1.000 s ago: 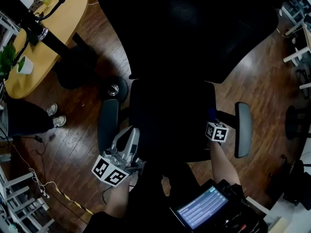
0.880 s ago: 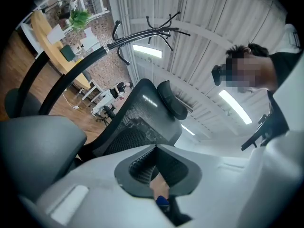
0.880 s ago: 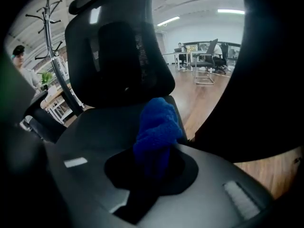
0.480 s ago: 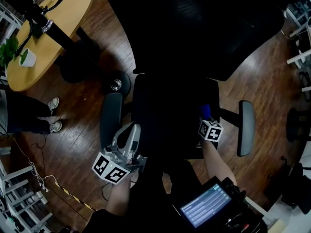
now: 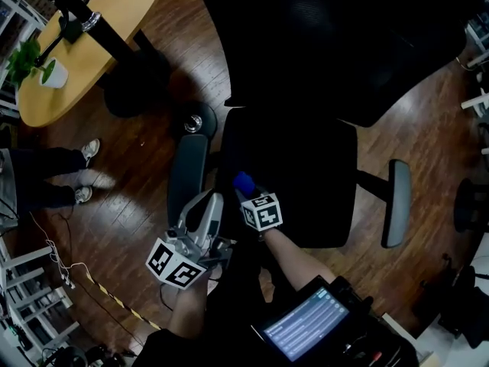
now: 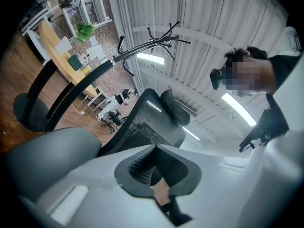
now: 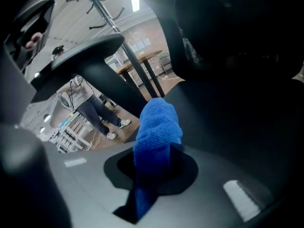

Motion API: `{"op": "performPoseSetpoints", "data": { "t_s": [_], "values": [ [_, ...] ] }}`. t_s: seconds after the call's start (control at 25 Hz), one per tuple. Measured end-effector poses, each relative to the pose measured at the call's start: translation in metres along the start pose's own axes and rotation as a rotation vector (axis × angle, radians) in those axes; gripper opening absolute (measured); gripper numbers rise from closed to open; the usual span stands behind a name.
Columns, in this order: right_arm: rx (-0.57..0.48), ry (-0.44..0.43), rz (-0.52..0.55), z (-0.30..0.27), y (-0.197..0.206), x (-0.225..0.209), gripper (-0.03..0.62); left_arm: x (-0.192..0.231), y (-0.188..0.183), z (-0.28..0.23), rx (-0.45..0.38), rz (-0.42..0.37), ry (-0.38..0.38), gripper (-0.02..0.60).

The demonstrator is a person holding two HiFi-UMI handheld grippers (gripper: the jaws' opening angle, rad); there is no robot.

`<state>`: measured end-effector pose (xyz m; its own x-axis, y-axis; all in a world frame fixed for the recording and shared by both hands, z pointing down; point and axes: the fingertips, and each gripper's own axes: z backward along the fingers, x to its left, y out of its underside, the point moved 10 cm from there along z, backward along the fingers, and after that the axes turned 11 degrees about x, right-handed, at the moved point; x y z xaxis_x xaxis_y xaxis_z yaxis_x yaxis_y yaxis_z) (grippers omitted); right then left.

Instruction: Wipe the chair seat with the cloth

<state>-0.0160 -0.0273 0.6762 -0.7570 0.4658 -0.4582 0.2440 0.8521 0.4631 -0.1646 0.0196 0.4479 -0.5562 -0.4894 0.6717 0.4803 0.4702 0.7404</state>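
The black chair seat point(image 5: 306, 174) fills the middle of the head view, under its tall backrest point(image 5: 328, 37). My right gripper point(image 5: 248, 193) is over the seat's front left part, near the left armrest point(image 5: 187, 173), shut on a blue cloth point(image 5: 244, 183). In the right gripper view the cloth point(image 7: 157, 125) sticks up out of the jaws point(image 7: 153, 163) against the dark seat point(image 7: 232, 127). My left gripper point(image 5: 205, 209) hangs just off the seat's front left corner, beside the armrest, with its jaws point(image 6: 154, 151) together and nothing in them.
A round wooden table point(image 5: 92, 60) with a potted plant point(image 5: 42, 71) stands at the back left. A person's shoes point(image 5: 82, 173) are on the wooden floor at left. The right armrest point(image 5: 397, 202) juts out at right. A lit tablet point(image 5: 302, 333) is at my front.
My right gripper has carried the cloth leftward across the seat, from the right front edge to the left front part. The left gripper has hardly moved.
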Motion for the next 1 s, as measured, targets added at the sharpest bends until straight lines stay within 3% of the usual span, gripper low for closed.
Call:
{"op": "performPoseSetpoints", "data": {
  "t_s": [0.16, 0.32, 0.52, 0.8, 1.0],
  "values": [
    [-0.011, -0.014, 0.001, 0.001, 0.005, -0.006, 0.053, 0.002, 0.001, 0.0, -0.001, 0.004, -0.001, -0.008],
    [-0.003, 0.035, -0.028, 0.014, 0.01, -0.027, 0.053, 0.004, 0.001, -0.005, 0.006, 0.001, 0.002, -0.008],
    [0.024, 0.154, -0.066, 0.058, 0.034, -0.08, 0.052, 0.004, 0.005, -0.012, 0.034, -0.01, 0.015, -0.008],
    [0.018, 0.39, -0.202, 0.163, 0.087, -0.176, 0.052, 0.001, 0.01, -0.027, 0.064, -0.015, 0.035, -0.008],
    [-0.002, 0.447, -0.246, 0.2, 0.103, -0.195, 0.052, -0.005, 0.014, -0.031, 0.079, -0.007, 0.052, -0.008]
  ]
}}
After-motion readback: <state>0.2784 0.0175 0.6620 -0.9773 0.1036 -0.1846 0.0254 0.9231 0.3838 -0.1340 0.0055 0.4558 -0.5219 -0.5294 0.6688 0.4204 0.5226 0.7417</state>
